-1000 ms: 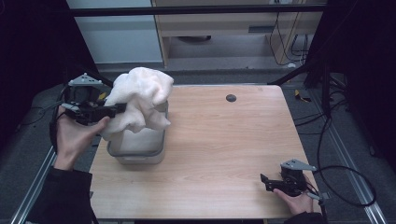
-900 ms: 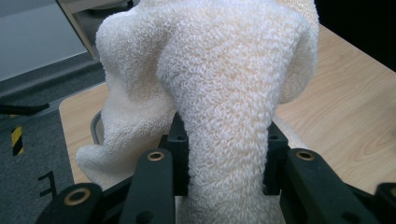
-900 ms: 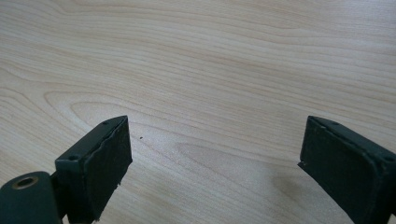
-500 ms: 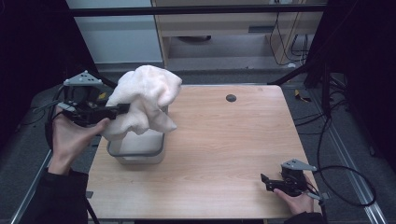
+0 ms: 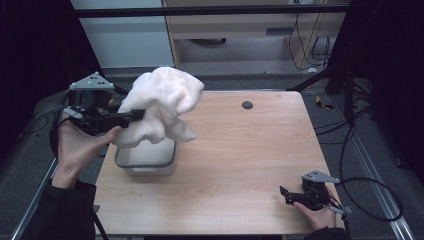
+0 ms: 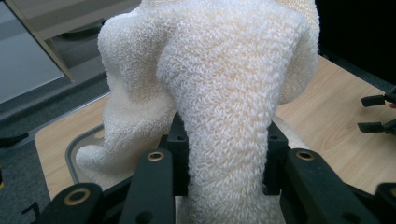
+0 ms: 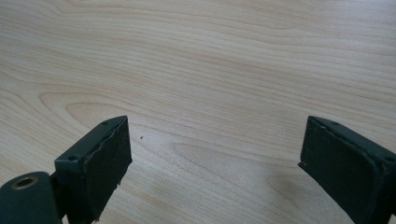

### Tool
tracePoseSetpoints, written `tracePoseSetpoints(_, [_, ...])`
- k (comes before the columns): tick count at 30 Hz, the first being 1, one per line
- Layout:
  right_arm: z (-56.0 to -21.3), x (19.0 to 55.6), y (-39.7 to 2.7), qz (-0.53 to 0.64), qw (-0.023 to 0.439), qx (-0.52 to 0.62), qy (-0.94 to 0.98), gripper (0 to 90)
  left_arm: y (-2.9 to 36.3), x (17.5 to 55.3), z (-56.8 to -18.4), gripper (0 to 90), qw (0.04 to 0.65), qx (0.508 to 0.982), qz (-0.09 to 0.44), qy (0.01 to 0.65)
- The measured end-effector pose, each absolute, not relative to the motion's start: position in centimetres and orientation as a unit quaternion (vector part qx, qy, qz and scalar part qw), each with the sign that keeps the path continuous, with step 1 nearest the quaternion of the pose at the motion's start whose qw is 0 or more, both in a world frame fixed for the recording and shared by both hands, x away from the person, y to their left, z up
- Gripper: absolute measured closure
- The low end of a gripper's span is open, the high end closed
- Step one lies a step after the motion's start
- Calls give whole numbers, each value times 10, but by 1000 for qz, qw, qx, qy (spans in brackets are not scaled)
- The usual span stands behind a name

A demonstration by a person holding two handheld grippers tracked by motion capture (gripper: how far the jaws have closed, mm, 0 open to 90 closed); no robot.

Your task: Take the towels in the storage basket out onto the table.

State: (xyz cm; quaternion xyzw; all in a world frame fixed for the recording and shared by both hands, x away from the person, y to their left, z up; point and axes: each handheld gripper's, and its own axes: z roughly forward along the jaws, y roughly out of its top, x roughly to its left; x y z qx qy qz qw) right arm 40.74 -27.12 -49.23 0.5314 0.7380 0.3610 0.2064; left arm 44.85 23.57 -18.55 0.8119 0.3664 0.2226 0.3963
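Spreading across the middle of the high view is the pale wooden surface (image 5: 240,165), with a small dark round spot (image 5: 247,105) near its far edge, upper centre of the frame. Over the surface's left part hangs a bulky cream towel (image 5: 162,102), lifted in a crumpled mass; its lower folds drop into a grey-rimmed container (image 5: 145,162) that stands at the left of the surface, a little above the frame's centre line. In the left gripper view the towel (image 6: 224,93) takes up most of the frame, its looped pile plain to see, and a curved stretch of the container's rim (image 6: 77,144) shows at the lower left beneath the cloth.

The left gripper (image 5: 131,117) sits at the left of the high view, held in a hand (image 5: 75,145) that comes up from the lower left, its grey three-cornered plate on top. Its jaws are clenched on a thick fold of the towel; in the left gripper view that fold runs down between the two black jaws, squeezed from both sides.

The right gripper (image 5: 286,195) rests low at the lower right of the high view, just above the surface, with a hand (image 5: 320,216) behind it and its cable looping off to the right. In the right gripper view its jaws stand wide apart, released, with bare wood grain (image 7: 210,84) between them.
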Motion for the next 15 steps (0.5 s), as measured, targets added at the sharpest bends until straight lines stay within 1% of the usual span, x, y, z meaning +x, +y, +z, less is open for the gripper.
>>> tracePoseSetpoints(15, [-492,407,-272,362,209,530,738,86,194,450,-183,652,395,832,208,329])
